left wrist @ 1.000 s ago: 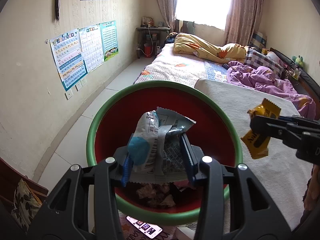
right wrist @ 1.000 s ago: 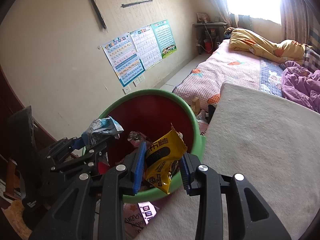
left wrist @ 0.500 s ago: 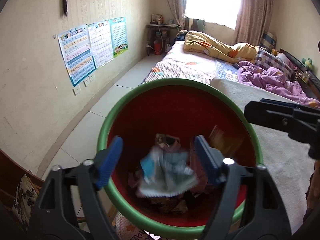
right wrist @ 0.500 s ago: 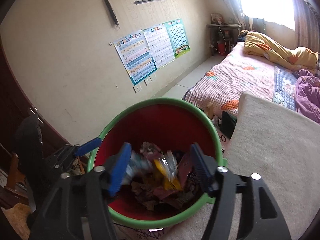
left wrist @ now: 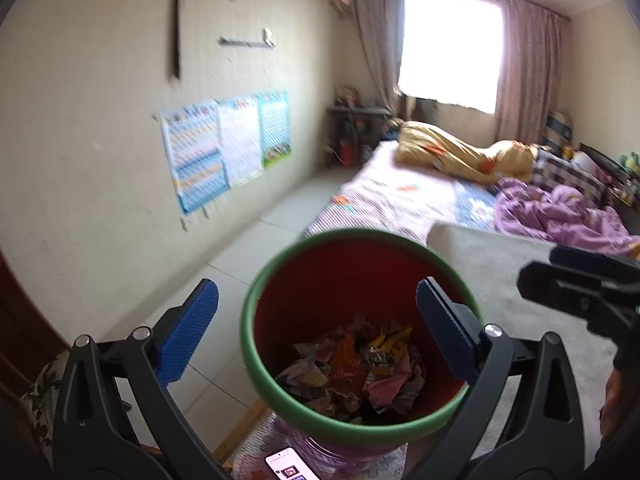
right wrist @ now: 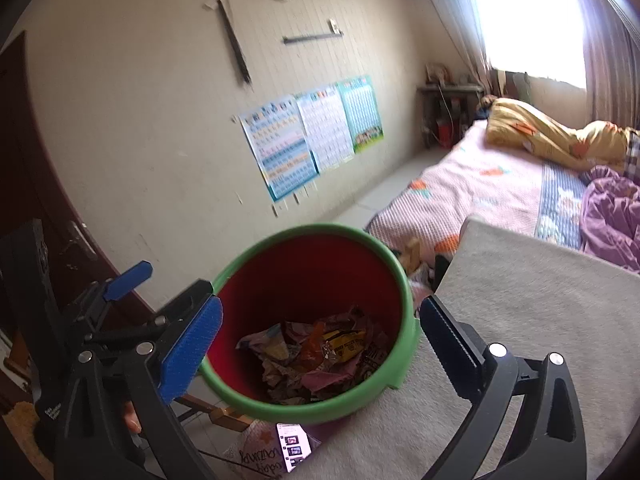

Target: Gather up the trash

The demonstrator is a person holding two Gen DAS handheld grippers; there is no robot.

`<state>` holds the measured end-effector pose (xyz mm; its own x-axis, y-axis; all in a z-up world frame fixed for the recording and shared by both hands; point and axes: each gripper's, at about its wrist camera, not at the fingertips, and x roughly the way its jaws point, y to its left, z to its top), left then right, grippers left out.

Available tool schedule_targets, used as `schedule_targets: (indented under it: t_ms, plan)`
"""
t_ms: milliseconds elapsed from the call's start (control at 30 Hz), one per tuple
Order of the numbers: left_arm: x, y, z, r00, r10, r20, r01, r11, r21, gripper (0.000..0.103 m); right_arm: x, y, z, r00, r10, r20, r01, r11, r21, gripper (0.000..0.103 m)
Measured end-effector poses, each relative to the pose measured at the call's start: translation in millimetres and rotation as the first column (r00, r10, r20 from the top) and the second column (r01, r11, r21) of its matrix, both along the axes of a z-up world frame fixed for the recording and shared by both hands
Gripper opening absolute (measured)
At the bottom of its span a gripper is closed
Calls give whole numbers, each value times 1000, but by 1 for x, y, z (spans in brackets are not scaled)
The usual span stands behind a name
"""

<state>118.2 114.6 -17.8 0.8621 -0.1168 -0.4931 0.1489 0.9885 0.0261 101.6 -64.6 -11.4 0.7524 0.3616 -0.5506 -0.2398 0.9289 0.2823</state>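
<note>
A red bin with a green rim stands beside the grey blanket-covered surface. Several crumpled wrappers lie at its bottom, among them a yellow wrapper. My left gripper is open and empty above the bin; it also shows in the right wrist view. My right gripper is open and empty above the bin; it also shows at the right of the left wrist view.
A phone lies on a patterned mat below the bin. A bed with yellow and purple bedding runs along the right. Posters hang on the left wall. A dark door is at the left.
Both grippers opened and dropped their wrappers into the bin: the left the white-and-blue one, the right the yellow one. Both then rose and drew back from the bin.
</note>
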Motion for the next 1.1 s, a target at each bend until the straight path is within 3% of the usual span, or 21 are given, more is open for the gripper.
schedule_targets:
  t_ms: [200, 367, 500, 800, 1100]
  plan:
    - [-51, -18, 29, 986, 132, 98, -135, 990, 26, 97, -48, -26, 22, 994, -24, 107, 27, 999, -22, 96]
    - [-85, -42, 49, 971, 183, 155, -191, 981, 40, 97, -85, -56, 34, 973, -84, 215, 101, 993, -69, 96]
    - [-105, -66, 63, 968, 183, 173, -190, 982, 22, 97, -107, -82, 40, 957, -130, 260, 157, 984, -87, 96]
    - [-130, -122, 82, 975, 145, 166, -137, 989, -56, 97, -144, -126, 41, 950, -159, 269, 187, 979, -83, 96]
    - [-143, -163, 85, 982, 95, 165, -90, 995, -41, 97, -164, -157, 37, 940, -207, 272, 236, 968, -80, 96]
